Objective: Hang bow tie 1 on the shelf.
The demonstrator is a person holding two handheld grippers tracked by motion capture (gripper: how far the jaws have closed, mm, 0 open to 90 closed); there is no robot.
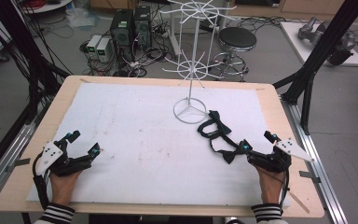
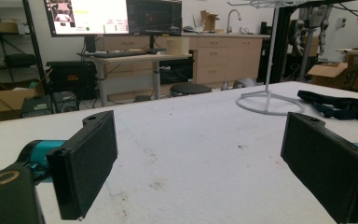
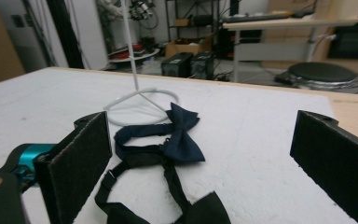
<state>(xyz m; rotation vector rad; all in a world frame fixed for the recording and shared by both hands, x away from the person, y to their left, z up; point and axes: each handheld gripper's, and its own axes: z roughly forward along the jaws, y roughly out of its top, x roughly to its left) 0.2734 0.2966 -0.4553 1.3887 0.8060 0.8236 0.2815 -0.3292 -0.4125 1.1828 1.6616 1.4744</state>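
Right gripper point(image 1: 257, 142): mine, on the right side of the table, jaws spread wide with nothing between them.
Left gripper point(image 1: 85, 143): mine too, on the left side, jaws spread wide over bare white mat.
Gripper count: two, one in each hand.
Bow ties: two, both dark, straps tangled together.
Near bow tie point(image 1: 230, 154): black, lying on the mat just beside my right gripper's left jaw; in the right gripper view it sits at the bottom edge between the jaws point(image 3: 209, 210).
Far bow tie point(image 1: 219, 122): navy, flat on the mat ahead of my right gripper, close to the stand's ring base.
Stand point(image 1: 189, 70): one, white wire, upright at the far middle of the mat.
Mat point(image 1: 135, 140): one, white, covering the wooden table point(image 1: 279, 116).
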